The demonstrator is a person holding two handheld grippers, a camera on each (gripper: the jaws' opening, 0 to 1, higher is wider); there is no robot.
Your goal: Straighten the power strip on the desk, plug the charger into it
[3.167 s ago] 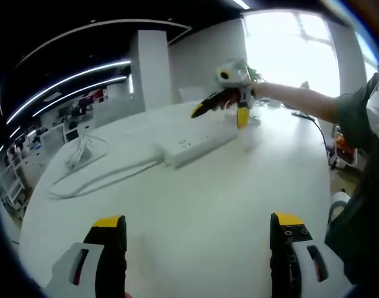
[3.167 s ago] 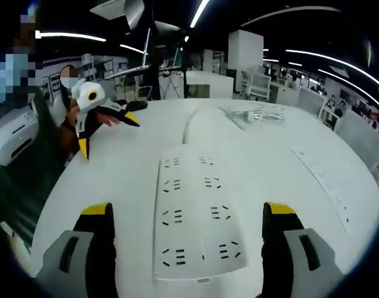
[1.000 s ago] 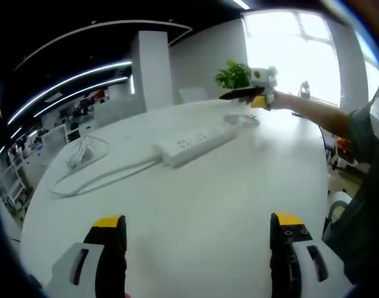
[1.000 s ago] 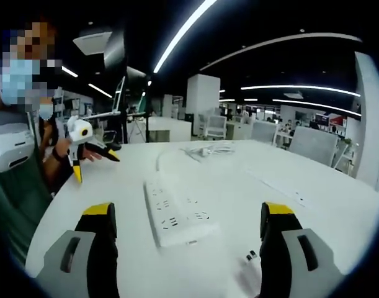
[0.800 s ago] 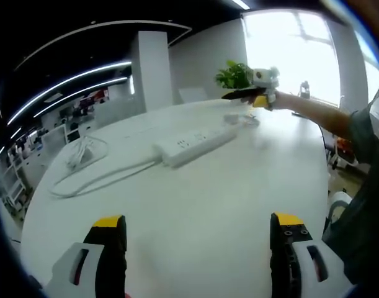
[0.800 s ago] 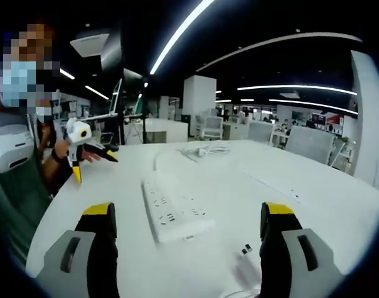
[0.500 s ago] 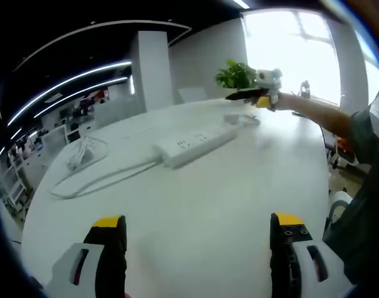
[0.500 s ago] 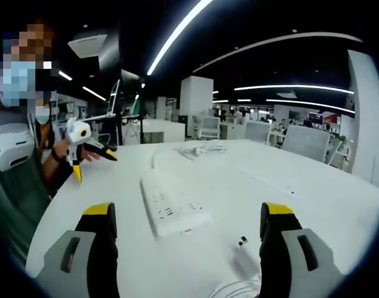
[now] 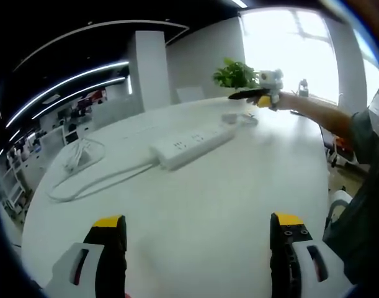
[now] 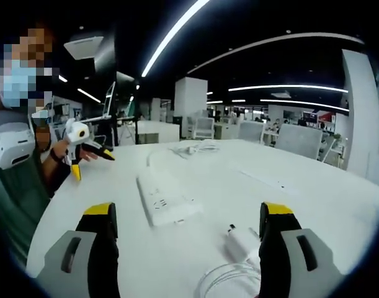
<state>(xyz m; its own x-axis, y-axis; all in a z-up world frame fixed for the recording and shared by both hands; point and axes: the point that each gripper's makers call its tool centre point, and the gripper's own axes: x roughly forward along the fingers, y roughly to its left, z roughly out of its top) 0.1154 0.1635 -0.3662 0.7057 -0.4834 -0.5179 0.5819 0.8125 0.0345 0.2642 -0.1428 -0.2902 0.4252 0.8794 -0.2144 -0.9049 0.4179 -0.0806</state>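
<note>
While spread wide and bare, desk [image 9: 195, 205] gives both tools room to work. Strip [image 10: 164, 197] lying flat mid-desk, sockets up, lengthwise away from right gripper [image 10: 190, 245], so apparently already set straight; cord [image 9: 96, 180] trailing off its far end to a loose bundle. Same strip [image 9: 192, 136] far from left gripper [image 9: 198, 247], well apart from it, across bare desk. Left gripper low at near edge, jaws spread, holding nothing; probably parked there, out of the way, ready to steady the strip. Seen from the right view as a small shape [image 10: 84, 149] at far left, in a hand. Right gripper up over the far side of the desk, seen small [image 9: 257, 94] past the strip, jaws parted and empty; aimed down at charger [image 10: 240, 242], which lies on its side just beside the right jaw, prongs toward the strip, thin cable [image 10: 229, 279] coiled nearer. Likely lining up for a grasp on the charger body, plug end kept free for the sockets.
</note>
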